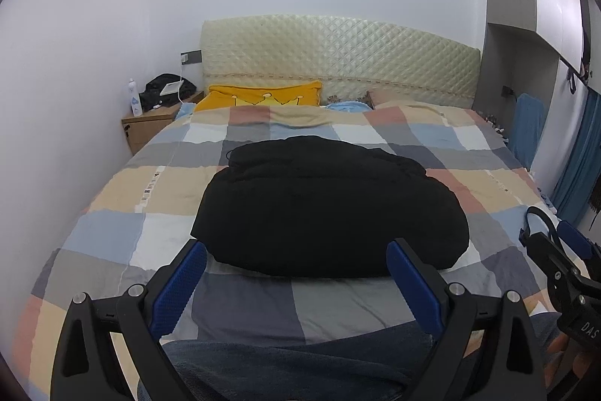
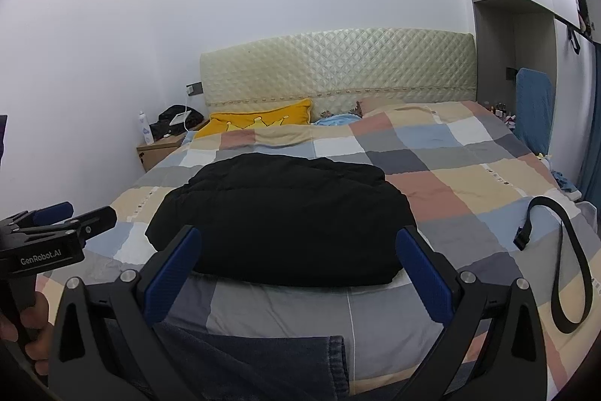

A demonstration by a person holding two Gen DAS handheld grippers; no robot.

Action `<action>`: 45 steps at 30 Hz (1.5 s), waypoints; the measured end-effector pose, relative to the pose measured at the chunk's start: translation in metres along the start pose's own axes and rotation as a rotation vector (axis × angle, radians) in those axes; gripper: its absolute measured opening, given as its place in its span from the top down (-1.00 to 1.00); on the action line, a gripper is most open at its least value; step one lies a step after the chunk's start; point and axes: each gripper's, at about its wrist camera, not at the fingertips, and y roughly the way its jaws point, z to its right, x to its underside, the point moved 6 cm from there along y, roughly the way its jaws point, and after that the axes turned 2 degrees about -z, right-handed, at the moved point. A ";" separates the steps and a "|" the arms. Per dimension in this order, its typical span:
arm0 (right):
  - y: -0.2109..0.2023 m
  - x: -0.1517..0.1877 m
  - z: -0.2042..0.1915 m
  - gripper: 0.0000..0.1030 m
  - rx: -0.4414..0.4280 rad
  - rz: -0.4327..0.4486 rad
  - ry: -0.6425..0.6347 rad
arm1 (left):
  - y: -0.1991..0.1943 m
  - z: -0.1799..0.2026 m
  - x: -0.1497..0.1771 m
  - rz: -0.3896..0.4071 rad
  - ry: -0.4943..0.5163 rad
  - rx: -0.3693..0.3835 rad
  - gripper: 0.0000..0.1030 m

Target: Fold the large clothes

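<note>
A black padded garment [image 1: 326, 205] lies bunched and folded in the middle of the checked bedspread [image 1: 112, 198]; it also shows in the right wrist view [image 2: 285, 220]. My left gripper [image 1: 296, 254] is open and empty, held just short of the garment's near edge. My right gripper [image 2: 298, 243] is open and empty at the same near edge, a little to the right. Each gripper shows in the other's view: the right gripper [image 1: 563, 243] and the left gripper [image 2: 71, 213]. Folded blue jeans [image 2: 263, 359] lie below the grippers.
A black belt [image 2: 567, 262] lies on the bed at the right. A yellow pillow [image 1: 263, 96] and a quilted headboard [image 1: 338, 55] are at the far end. A wooden nightstand [image 1: 146, 126] with a bottle and a black bag stands at the far left. Blue cloth hangs at the right.
</note>
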 end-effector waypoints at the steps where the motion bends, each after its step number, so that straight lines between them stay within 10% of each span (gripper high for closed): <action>1: 0.000 0.000 0.000 -1.00 -0.001 0.003 0.000 | 0.000 -0.001 0.000 0.002 0.000 -0.004 -0.89; 45: 0.006 -0.001 0.003 -1.00 0.011 -0.038 0.008 | 0.007 0.007 0.004 -0.018 0.023 -0.008 -0.89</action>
